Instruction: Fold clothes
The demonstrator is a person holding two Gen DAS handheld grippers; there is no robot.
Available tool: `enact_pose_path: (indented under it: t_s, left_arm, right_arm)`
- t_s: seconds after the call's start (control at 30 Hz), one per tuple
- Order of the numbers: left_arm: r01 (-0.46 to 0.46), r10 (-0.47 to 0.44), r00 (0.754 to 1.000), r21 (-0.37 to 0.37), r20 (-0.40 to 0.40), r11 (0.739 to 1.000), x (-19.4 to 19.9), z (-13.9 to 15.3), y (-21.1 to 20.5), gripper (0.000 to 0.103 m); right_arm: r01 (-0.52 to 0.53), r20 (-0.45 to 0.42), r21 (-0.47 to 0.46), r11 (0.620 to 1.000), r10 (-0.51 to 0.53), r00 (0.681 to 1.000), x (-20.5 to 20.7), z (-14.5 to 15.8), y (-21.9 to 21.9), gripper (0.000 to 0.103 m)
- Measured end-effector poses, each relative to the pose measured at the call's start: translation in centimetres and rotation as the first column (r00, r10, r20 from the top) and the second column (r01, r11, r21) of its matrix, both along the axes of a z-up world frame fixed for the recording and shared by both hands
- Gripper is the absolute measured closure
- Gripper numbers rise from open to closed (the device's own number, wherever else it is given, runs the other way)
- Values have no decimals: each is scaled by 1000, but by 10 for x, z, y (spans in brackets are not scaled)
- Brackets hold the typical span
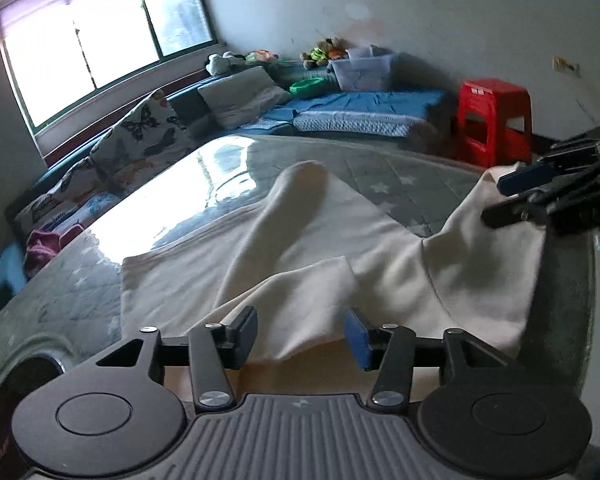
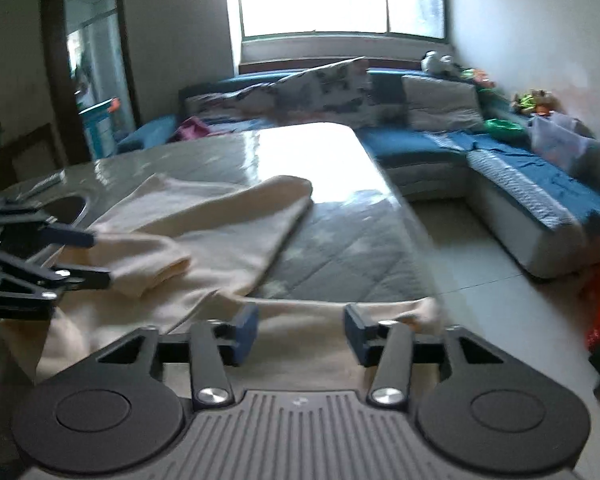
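A cream garment lies spread and partly bunched on the grey star-patterned table cover. One long part of it stretches away toward the far side. My left gripper is open at the near edge, and a fold of the cloth runs between its fingers. My right gripper reaches in from the right at the garment's far right corner, fingers apart with cloth between them. In the right wrist view the right gripper is open over the garment's straight edge near the table's edge. The left gripper straddles a rolled cuff at left.
A round dark inset sits in the table near the left gripper, with a remote beyond it. A blue corner sofa with cushions runs under the window. A red plastic stool stands by the wall. Tiled floor lies right of the table.
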State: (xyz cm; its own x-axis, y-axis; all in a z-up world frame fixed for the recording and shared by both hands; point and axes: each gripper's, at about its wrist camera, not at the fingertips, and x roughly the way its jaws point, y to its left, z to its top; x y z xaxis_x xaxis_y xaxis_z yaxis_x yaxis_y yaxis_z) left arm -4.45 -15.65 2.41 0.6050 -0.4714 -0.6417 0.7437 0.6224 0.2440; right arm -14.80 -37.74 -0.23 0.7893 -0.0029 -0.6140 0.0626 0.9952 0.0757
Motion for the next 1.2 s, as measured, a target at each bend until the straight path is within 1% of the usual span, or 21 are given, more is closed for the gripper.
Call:
enact_pose_path:
  t_s: [0.1, 0.13, 0.17, 0.2, 0.23, 0.27, 0.3, 0.33, 0.43, 0.53, 0.63, 0.73, 0.83, 0.9, 1.07, 1.13, 1.17, 1.2]
  left_arm:
    - [5, -4, 1000, 17, -25, 1000, 6, -8, -5, 51]
    - [3, -2, 999, 22, -32, 1000, 7, -11, -6, 53]
    - [3, -3, 999, 22, -42, 1000, 9, -14, -7, 57]
    - [-1, 2, 999, 18, -50, 1000, 10, -15, -6, 67]
    - [-15, 15, 998, 3, -55, 1000, 12, -13, -3, 73]
    - [-29, 29, 998, -11, -59, 1000, 14, -11, 0, 77]
    - [-44, 42, 997, -25, -64, 999, 16, -8, 3, 87]
    - [-58, 55, 996, -39, -69, 998, 18, -6, 7, 92]
    - [-101, 94, 992, -81, -85, 992, 24, 0, 16, 95]
    - [-157, 146, 985, -125, -88, 980, 29, 10, 33, 96]
    - [-226, 216, 973, -169, -76, 959, 36, 25, 59, 96]
    - [-307, 300, 952, -204, -67, 929, 44, 38, 92, 96]
    - [-386, 385, 921, -229, -51, 894, 48, 49, 127, 96]
    - [-442, 444, 895, -241, -47, 864, 51, 55, 151, 97]
    - [-565, 575, 817, -258, -45, 784, 56, 63, 205, 97]
    - [-600, 610, 791, -256, -49, 758, 56, 63, 222, 97]
    - [-612, 621, 782, -254, -56, 749, 56, 63, 228, 97]
    - [-613, 617, 783, -251, -73, 749, 55, 60, 230, 97]
  right_arm:
    - [-10, -4, 17, 1000, 10, 1000, 4, -6, 6, 35]
    - [-9, -6, 22, 1000, 9, 1000, 5, -9, 7, 26]
    - [-7, -7, 25, 1000, 7, 1000, 6, -12, 9, 24]
    - [-7, -9, 23, 1000, 7, 1000, 7, -15, 9, 23]
    - [-8, -11, 19, 1000, 8, 1000, 8, -18, 9, 20]
    - [-5, -13, 16, 1000, 6, 1000, 8, -20, 9, 12]
    - [-1, -15, 13, 1000, 1, 1000, 8, -22, 10, 10]
    - [0, -15, 11, 1000, 0, 1000, 8, -24, 10, 8]
    - [1, -11, 8, 1000, -1, 1000, 5, -27, 9, 0]
    - [16, -15, -1, 1000, -16, 1000, 3, -27, 3, 0]
    - [40, -14, -12, 999, -40, 999, 1, -26, -7, 0]
    - [64, -14, -23, 998, -64, 998, 0, -25, -17, 0]
    - [94, -11, -56, 994, -94, 995, -1, -20, -29, 0]
    - [120, -7, -88, 989, -121, 993, -2, -16, -38, 0]
    - [171, 20, -179, 969, -171, 985, -4, -4, -55, 0]
    - [164, 17, -159, 974, -163, 986, -7, -3, -58, 0]
    - [151, 14, -138, 979, -150, 989, -8, -4, -58, 0]
    - [136, 10, -116, 984, -136, 991, -9, -5, -58, 0]
